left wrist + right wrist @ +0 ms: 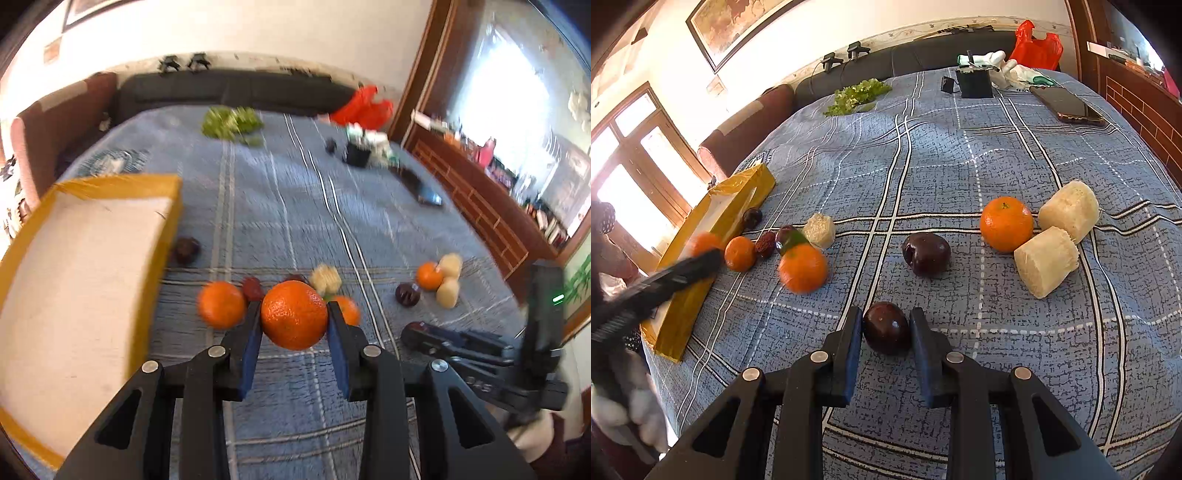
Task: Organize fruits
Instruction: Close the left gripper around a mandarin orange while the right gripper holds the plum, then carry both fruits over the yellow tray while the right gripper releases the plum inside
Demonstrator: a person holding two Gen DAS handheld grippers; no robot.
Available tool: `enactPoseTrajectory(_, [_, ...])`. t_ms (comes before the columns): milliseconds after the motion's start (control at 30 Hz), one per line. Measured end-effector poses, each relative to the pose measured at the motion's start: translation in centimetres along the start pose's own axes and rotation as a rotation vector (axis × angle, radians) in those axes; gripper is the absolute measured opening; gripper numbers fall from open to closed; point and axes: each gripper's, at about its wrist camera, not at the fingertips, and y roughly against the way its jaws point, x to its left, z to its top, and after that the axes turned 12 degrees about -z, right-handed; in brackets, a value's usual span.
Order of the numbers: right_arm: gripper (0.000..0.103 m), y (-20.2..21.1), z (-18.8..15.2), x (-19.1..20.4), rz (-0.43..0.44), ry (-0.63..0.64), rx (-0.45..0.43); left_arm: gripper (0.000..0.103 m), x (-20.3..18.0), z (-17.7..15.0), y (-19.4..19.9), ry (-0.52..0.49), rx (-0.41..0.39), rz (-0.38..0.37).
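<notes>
In the right wrist view four oranges show: one (703, 243) gripped by the left tool (701, 258) at mid left over the yellow box (738, 192), three on the blue plaid cloth (923, 155). The right tool (886, 328) clamps a dark plum (886, 326) at lower centre. Three more plums, one red date (764, 244) and three pale cut chunks lie scattered.

Dimpled, glossy orange (294, 319); smooth, shiny dark plum (886, 328); matt woven checked cloth (960, 166); fibrous pale cane pieces (1046, 266).
</notes>
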Motion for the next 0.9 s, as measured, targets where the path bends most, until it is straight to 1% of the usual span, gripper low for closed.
enactPoseTrajectory(33, [0.028,0.0,0.0,0.0,-0.003,0.0,-0.003,0.033,0.1,0.2,1.0,0.003,-0.02,0.005])
enactPoseTrajectory(100, [0.028,0.7,-0.1,-0.1,-0.017,-0.003,-0.037,0.033,0.5,0.4,3.1,0.017,-0.064,0.015])
enactPoseTrajectory(167, [0.028,2.2,-0.4,0.0,-0.03,0.007,-0.112,0.033,0.9,0.6,5.0,0.03,-0.101,0.022])
enactPoseTrajectory(233, [0.028,3.5,-0.7,0.5,-0.067,0.025,-0.163,0.033,1.2,0.5,6.8,0.032,-0.133,0.035])
enactPoseTrajectory(300, [0.028,4.8,-0.8,1.1,-0.061,0.027,-0.194,0.033,1.4,0.6,8.6,0.033,-0.162,0.045])
enactPoseTrajectory(400, [0.028,6.8,-0.3,2.4,-0.001,0.031,-0.232,0.033,1.7,0.6,10.8,0.043,-0.206,0.063])
enactPoseTrajectory(567, [0.028,9.0,0.8,6.9,0.099,0.121,-0.287,0.033,2.7,0.5,14.1,0.065,-0.261,0.112])
enactPoseTrajectory(667, [0.028,9.9,1.6,10.1,0.178,0.179,-0.31,0.033,3.3,0.3,16.3,0.066,-0.301,0.176])
enactPoseTrajectory(733, [0.028,10.6,2.1,12.0,0.219,0.216,-0.329,0.033,4.0,0.2,17.7,0.08,-0.321,0.2])
enactPoseTrajectory(800, [0.029,11.6,2.8,13.9,0.274,0.244,-0.348,0.033,4.8,0.2,19.5,0.098,-0.351,0.242])
enactPoseTrajectory(900, [0.029,12.5,4.0,16.8,0.36,0.275,-0.354,0.033,6.1,0.5,21.8,0.122,-0.394,0.296])
